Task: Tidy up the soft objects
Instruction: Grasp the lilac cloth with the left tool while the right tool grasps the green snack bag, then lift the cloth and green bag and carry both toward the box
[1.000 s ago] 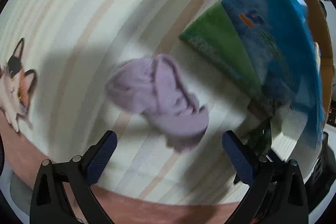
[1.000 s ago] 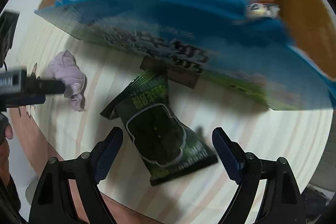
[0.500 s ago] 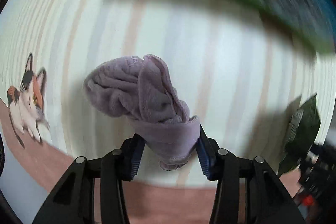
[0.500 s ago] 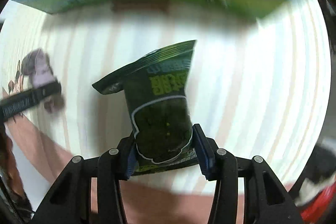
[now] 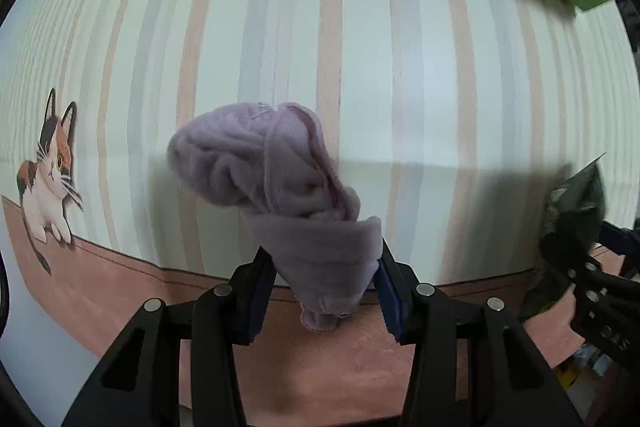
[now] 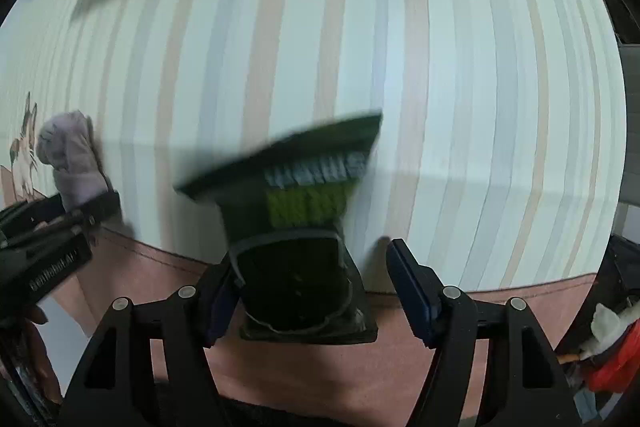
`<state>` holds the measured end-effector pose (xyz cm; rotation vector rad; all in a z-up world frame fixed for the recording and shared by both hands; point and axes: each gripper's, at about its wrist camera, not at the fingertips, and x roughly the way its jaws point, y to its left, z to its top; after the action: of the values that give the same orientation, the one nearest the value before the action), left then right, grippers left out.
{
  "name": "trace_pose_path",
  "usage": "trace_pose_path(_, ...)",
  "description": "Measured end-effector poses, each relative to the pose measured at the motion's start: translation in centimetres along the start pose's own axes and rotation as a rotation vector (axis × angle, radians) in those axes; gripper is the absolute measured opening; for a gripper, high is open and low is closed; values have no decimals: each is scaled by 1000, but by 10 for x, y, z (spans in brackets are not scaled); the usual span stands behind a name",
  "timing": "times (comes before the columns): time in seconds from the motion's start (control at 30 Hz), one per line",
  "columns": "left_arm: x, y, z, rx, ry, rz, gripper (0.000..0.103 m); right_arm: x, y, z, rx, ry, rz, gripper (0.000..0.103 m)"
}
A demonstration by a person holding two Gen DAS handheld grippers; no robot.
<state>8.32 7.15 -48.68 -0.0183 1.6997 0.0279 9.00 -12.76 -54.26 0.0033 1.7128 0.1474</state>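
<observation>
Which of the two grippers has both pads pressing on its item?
The left gripper: both pads squeeze the purple cloth. The right gripper has just been opening; its right pad stands clear of the green packet.

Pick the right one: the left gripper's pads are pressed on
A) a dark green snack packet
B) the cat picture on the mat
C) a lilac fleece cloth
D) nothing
C: in the left wrist view the left gripper has both pads squeezing the lower end of the lilac fleece cloth.

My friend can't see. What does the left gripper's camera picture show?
The left gripper pinches a crumpled purple cloth over a striped mat with a cartoon cat. A dark green snack bag shows at the right edge.
</observation>
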Motion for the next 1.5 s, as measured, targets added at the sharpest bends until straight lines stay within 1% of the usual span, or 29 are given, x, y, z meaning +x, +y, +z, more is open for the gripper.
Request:
trace_pose_path(0.03, -4, 4, -1, -21, -1, -37, 46, -1, -1, 3, 2, 0, 4, 72)
trace_pose_path(0.07, -9, 9, 0, -39, 2, -75, 49, -4, -8, 17, 7, 5, 13, 72)
trace_pose_path(0.13, -17, 19, 1, -94, 8, -145, 52, -3, -11, 20, 12, 8, 18, 72)
trace_pose_path(0.17, -20, 25, 1, -125, 12, -177, 58, -4, -14, 22, 17, 7, 24, 72)
trace_pose_path(0.23, -24, 35, 1, -172, 15, -211, 64, -6, -18, 25, 23, 10, 40, 74)
trace_pose_path(0.3, -25, 44, 6, -220, 17, -233, 64, -16, -29, 30, 30, 12, 58, 79)
trace_pose_path(0.33, -24, 46, 8, -233, 20, -235, 64, -17, -31, 32, 32, 13, 66, 80)
trace_pose_path(0.37, -23, 47, 10, -240, 24, -230, 64, -28, -49, 30, 31, 13, 69, 80)
trace_pose_path(0.4, -22, 45, 14, -242, 32, -224, 64, -32, -55, 19, 30, 11, 70, 80)
trace_pose_path(0.53, -4, 31, 32, -204, 88, -190, 64, -35, -53, 16, 34, 12, 78, 80)
trace_pose_path(0.6, 3, 21, 39, -185, 98, -153, 64, -35, -56, 18, 32, 14, 70, 80)
trace_pose_path(0.63, 6, 15, 43, -172, 97, -136, 64, -37, -44, 12, 34, 14, 62, 80)
trace_pose_path(0.67, 8, 11, 45, -161, 96, -121, 64, -37, -45, 12, 34, 16, 52, 80)
trace_pose_path(0.73, 7, 2, 47, -139, 70, -64, 64, -32, -41, 13, 31, 25, 31, 80)
trace_pose_path(0.77, 10, 1, 53, -128, 56, -35, 68, -30, -37, 13, 35, 23, 31, 80)
trace_pose_path(0.8, 11, -2, 55, -126, 41, -27, 72, -31, -38, 13, 36, 21, 31, 80)
trace_pose_path(0.87, 12, 2, 58, -154, 3, -30, 91, -30, -37, 12, 40, 19, 27, 80)
trace_pose_path(0.9, 16, 6, 58, -173, -6, -30, 95, -31, -39, 12, 42, 19, 28, 80)
trace_pose_path(0.93, 19, 10, 58, -189, -15, -31, 101, -31, -40, 12, 41, 19, 26, 80)
trace_pose_path(1.03, 20, 19, 60, -193, -1, -44, 103, -31, -27, 10, 39, 13, 14, 80)
trace_pose_path(1.13, 27, 20, 62, -176, 60, -47, 103, -35, -28, 10, 35, 17, 8, 80)
trace_pose_path(1.17, 28, 20, 55, -177, 73, -50, 103, -41, -26, 12, 32, 19, 8, 80)
trace_pose_path(1.2, 28, 20, 57, -179, 71, -45, 101, -42, -24, 11, 30, 19, 8, 80)
trace_pose_path(1.3, 27, 25, 54, -170, 51, -41, 87, -38, -10, 7, 19, 19, 2, 80)
trace_pose_path(1.37, 20, 23, 49, -149, 33, -36, 61, -38, -6, 7, 16, 18, -6, 80)
trace_pose_path(1.4, 16, 19, 47, -134, 23, -32, 53, -37, -5, 6, 12, 18, -13, 80)
trace_pose_path(1.43, 14, 16, 46, -121, 17, -36, 40, -35, -2, 4, 2, 15, -34, 78)
trace_pose_path(1.47, 11, 14, 46, -114, 21, -49, 36, -34, 0, 3, -6, 10, -51, 72)
trace_pose_path(1.5, 11, 13, 43, -112, 28, -66, 36, -33, 2, 2, -12, 11, -63, 49)
